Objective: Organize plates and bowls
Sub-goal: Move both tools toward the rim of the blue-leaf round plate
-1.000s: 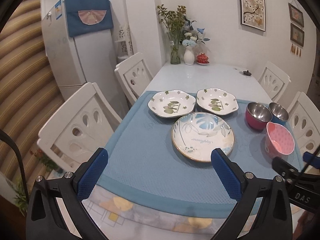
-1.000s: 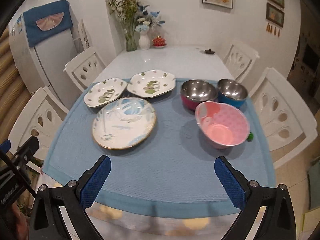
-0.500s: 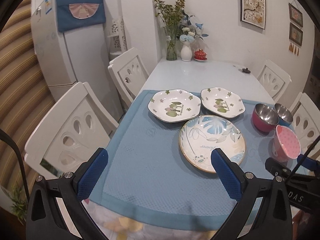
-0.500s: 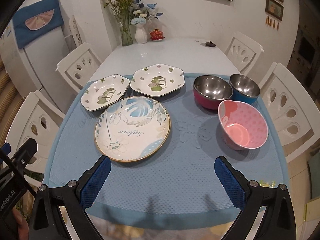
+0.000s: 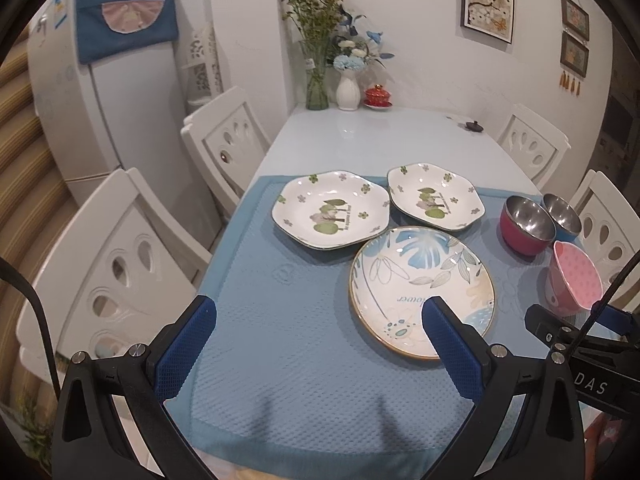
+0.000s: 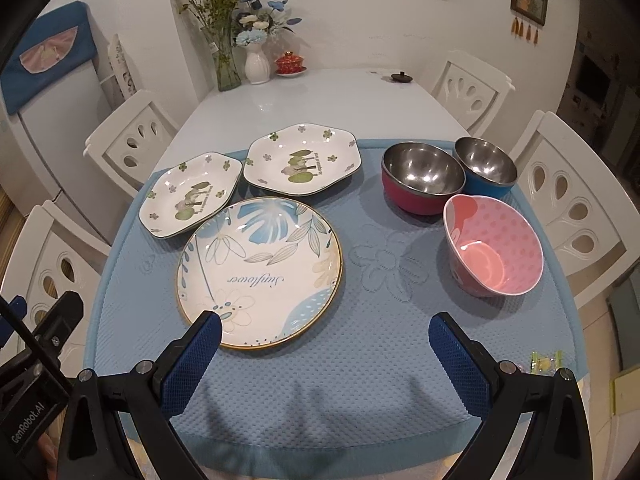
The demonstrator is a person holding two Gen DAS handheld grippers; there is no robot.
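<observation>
On the blue mat (image 6: 360, 360) lie a round leaf-print plate (image 6: 260, 272) (image 5: 420, 288) and, behind it, two hexagonal tree-print plates (image 6: 191, 196) (image 6: 302, 164). To the right stand a red steel bowl (image 6: 422, 178), a blue steel bowl (image 6: 486, 166) and a pink dotted bowl (image 6: 494, 246). My left gripper (image 5: 318, 340) hovers open over the mat's near left, its right finger over the round plate's rim. My right gripper (image 6: 326, 356) is open above the mat's front, holding nothing.
White chairs (image 5: 120, 264) (image 6: 572, 200) stand along both sides of the white table (image 6: 312, 100). Vases of flowers (image 6: 230, 40) and a red lidded cup (image 6: 290, 64) sit at the far end. A fridge (image 5: 112, 92) stands at the left.
Both grippers have moved forward and lower toward the mat; the dishes look larger and nearer. The left view has swung right. No dish has moved.
</observation>
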